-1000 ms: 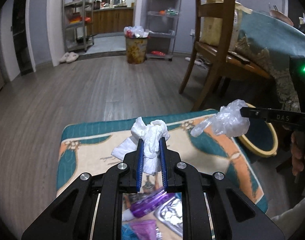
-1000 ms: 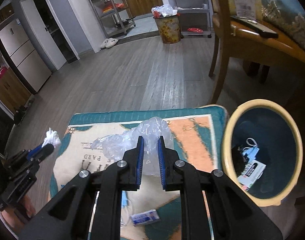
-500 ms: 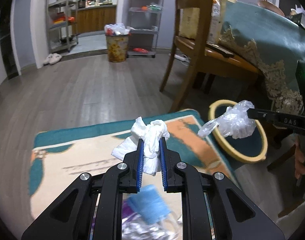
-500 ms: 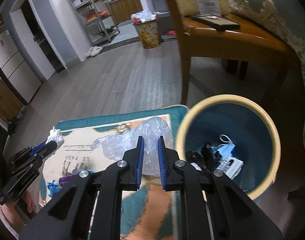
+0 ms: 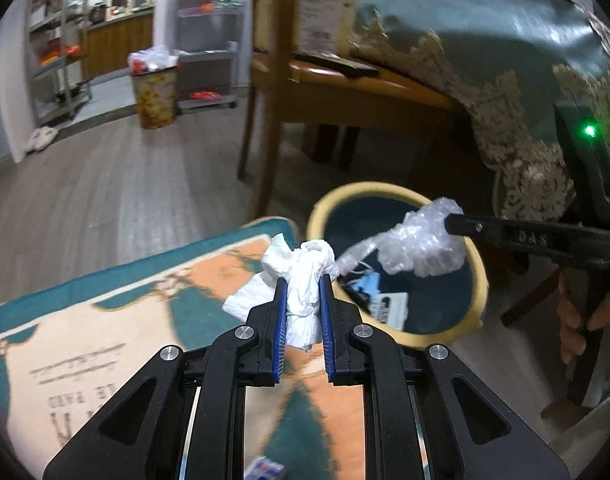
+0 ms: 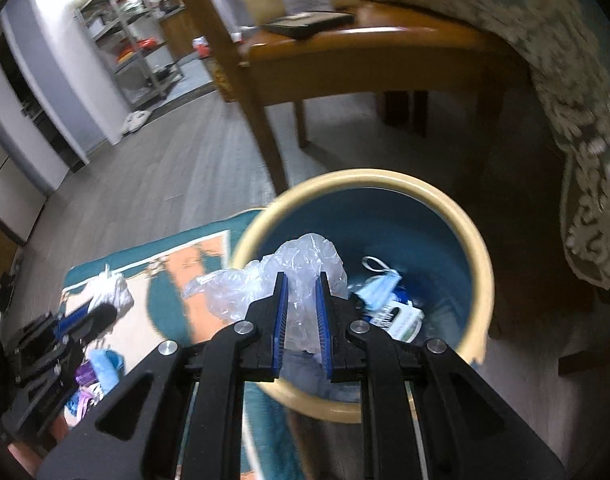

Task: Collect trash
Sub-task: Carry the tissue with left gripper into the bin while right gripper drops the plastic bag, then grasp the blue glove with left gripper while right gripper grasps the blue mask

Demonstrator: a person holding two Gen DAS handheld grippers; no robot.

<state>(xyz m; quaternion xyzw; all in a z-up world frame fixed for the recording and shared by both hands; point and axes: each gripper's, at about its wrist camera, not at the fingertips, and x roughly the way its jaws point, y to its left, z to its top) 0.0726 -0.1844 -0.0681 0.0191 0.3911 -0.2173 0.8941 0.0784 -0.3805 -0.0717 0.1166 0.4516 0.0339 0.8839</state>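
Observation:
My left gripper (image 5: pixel 303 280) is shut on a crumpled white tissue (image 5: pixel 301 276), held above the right edge of a teal and orange mat (image 5: pixel 105 336). My right gripper (image 6: pixel 301 280) is shut on a clear crumpled plastic bag (image 6: pixel 301 264), hanging over the mouth of a round bin with a cream rim (image 6: pixel 477 240) and a blue inside. In the left wrist view the plastic bag (image 5: pixel 421 240) and the right gripper (image 5: pixel 453 224) hover over that bin (image 5: pixel 479 280). A face mask (image 6: pixel 379 284) and a white packet (image 6: pixel 401 318) lie in the bin.
A wooden chair (image 5: pixel 289 92) stands just behind the bin, beside a table draped in a teal cloth with lace trim (image 5: pixel 505 92). Loose purple and blue scraps (image 6: pixel 95 372) lie on the mat at left. A second full bin (image 5: pixel 155 88) stands far back near metal shelves.
Both grippers have swung to the right, each keeping its load. The right one has come over the bin's mouth and the left one has reached the mat's right edge beside the bin.

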